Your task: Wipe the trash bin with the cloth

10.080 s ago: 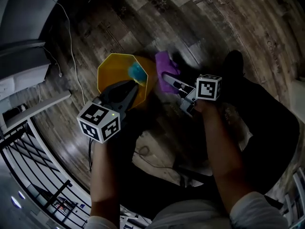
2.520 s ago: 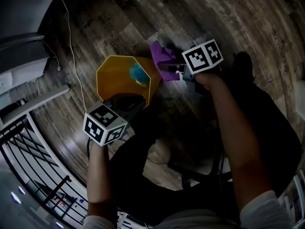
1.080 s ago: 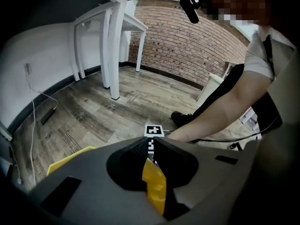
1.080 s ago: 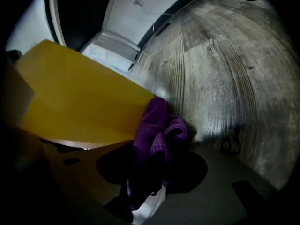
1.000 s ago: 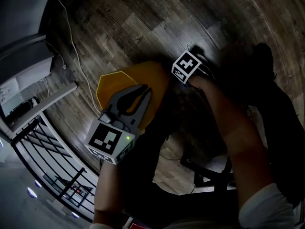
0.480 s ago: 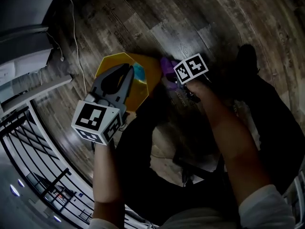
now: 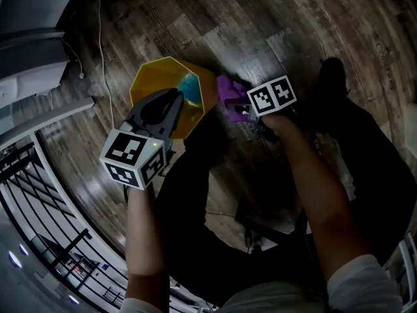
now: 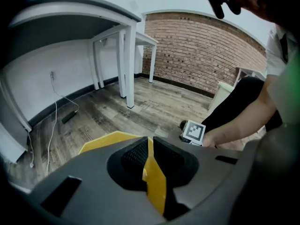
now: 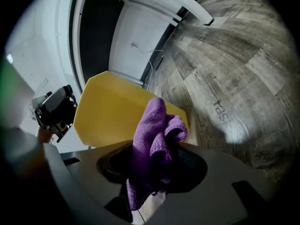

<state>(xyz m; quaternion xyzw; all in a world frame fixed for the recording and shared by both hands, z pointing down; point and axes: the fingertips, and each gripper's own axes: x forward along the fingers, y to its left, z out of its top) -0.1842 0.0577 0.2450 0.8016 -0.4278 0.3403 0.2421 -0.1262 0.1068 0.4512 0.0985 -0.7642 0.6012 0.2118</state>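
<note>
The purple cloth [image 9: 151,139] was bunched up between the jaws of the right gripper [image 9: 154,159], which squeezed it tight. The cloth stuck out past the jaw tips. It was just beside the outer wall of the yellow trash bin [image 7: 148,87]; I could not tell if it touched. The bin stood on the wooden floor [image 7: 260,18] with a blue thing [image 7: 190,83] inside. The left gripper [image 8: 149,143] was pinched shut on the bin's thin rim.
</note>
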